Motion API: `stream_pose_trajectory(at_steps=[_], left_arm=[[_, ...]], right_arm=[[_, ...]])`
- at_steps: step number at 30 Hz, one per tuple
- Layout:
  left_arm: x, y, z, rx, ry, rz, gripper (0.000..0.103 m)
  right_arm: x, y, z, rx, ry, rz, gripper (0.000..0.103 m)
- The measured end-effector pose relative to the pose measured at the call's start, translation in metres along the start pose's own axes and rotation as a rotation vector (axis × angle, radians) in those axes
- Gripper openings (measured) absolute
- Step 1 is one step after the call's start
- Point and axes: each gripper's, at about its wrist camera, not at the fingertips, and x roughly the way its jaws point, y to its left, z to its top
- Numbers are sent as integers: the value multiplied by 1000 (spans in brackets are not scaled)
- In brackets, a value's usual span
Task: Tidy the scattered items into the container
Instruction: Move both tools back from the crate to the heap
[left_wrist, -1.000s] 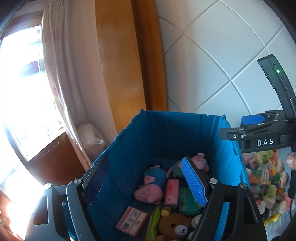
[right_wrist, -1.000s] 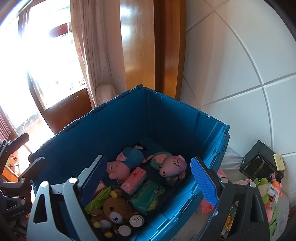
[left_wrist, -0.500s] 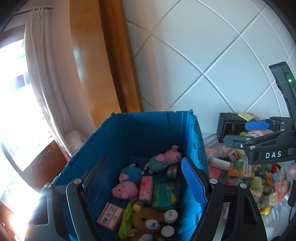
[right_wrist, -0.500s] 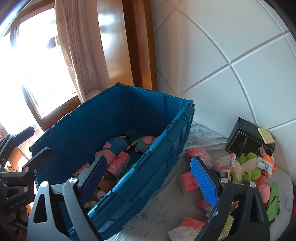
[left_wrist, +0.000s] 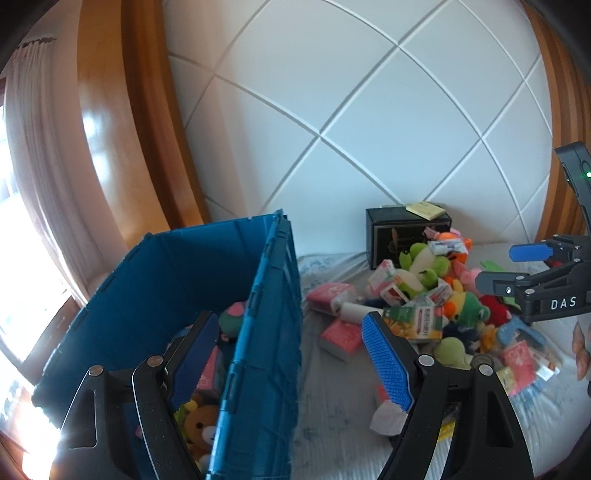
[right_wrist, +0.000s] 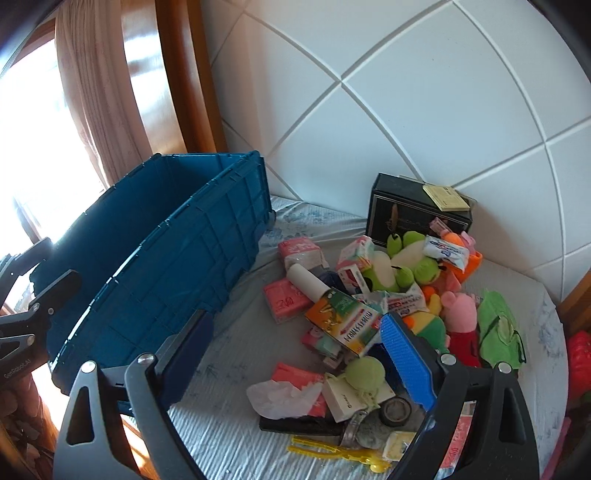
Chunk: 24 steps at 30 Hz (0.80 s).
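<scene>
left wrist view: the left tongs (left_wrist: 291, 354) gape wide with nothing between them, over the near right wall of the blue crate (left_wrist: 266, 332). a bear (left_wrist: 201, 424) lies inside. right wrist view: the right tongs (right_wrist: 295, 365) also stand open and empty, above the grey cloth (right_wrist: 229, 435). the crate (right_wrist: 177, 251) sits far left – the pile of toys and packets lies to its right, a green-orange carton (right_wrist: 345, 321) and a black box (right_wrist: 406, 218) among them.

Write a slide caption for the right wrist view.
Open right tongs hover over scattered toys and cartons beside the blue crate.
</scene>
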Motion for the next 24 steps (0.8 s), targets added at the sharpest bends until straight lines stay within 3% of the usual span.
stream_pose_trajectory(at_steps=[14, 24], left_arm=[[49, -113, -43, 72, 115, -142, 80], [92, -202, -57, 147, 168, -302, 80]], right_arm=[[-21, -117, -88, 128, 91, -103, 93], [-34, -172, -155, 231, 156, -165, 93]])
